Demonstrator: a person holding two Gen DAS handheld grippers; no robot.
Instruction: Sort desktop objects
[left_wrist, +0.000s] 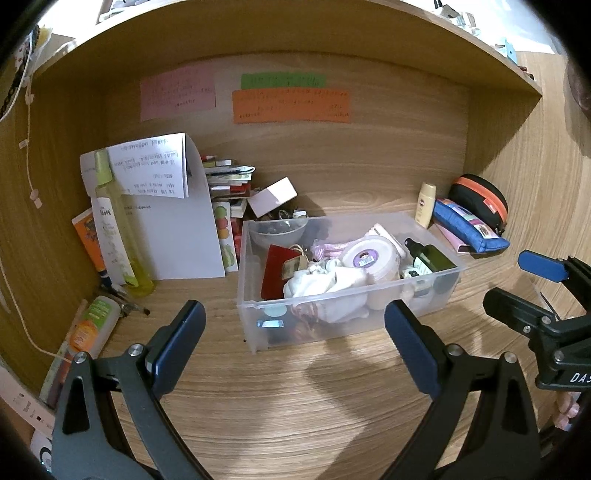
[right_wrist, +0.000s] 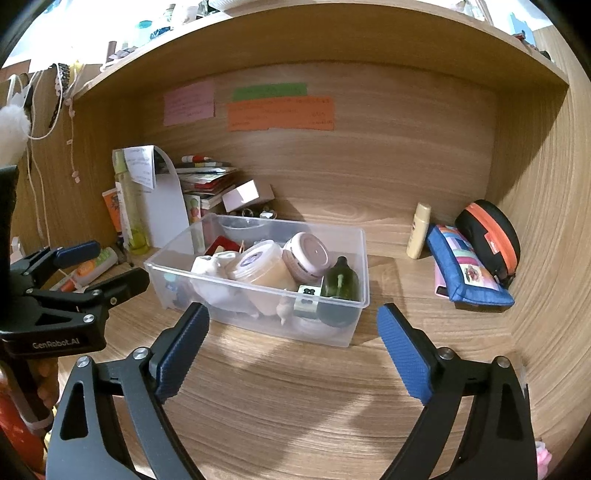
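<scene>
A clear plastic bin (left_wrist: 258, 332) (right_wrist: 358, 258) stands mid-desk, holding a white cloth (left_wrist: 325, 280), round tubs (right_wrist: 266, 269), a dark green bottle (right_wrist: 340, 280) and a red item (left_wrist: 275, 271). To its right lie a cream bottle (right_wrist: 419, 230), a blue pouch (right_wrist: 469, 273) and a black-orange case (right_wrist: 487, 236). My left gripper (left_wrist: 295, 343) is open and empty, in front of the bin. My right gripper (right_wrist: 291, 343) is open and empty, just short of the bin's near wall. Each gripper also shows in the other's view, the right one (left_wrist: 532, 284) and the left one (right_wrist: 103, 266).
At the back left stand a tall yellow-green bottle (left_wrist: 110, 221), white papers (left_wrist: 173, 229), a book stack (left_wrist: 229, 181) and a small white box (left_wrist: 273, 195). Tubes (left_wrist: 92, 325) lie at the left wall. Coloured notes (left_wrist: 291, 99) stick to the back panel. A shelf overhangs.
</scene>
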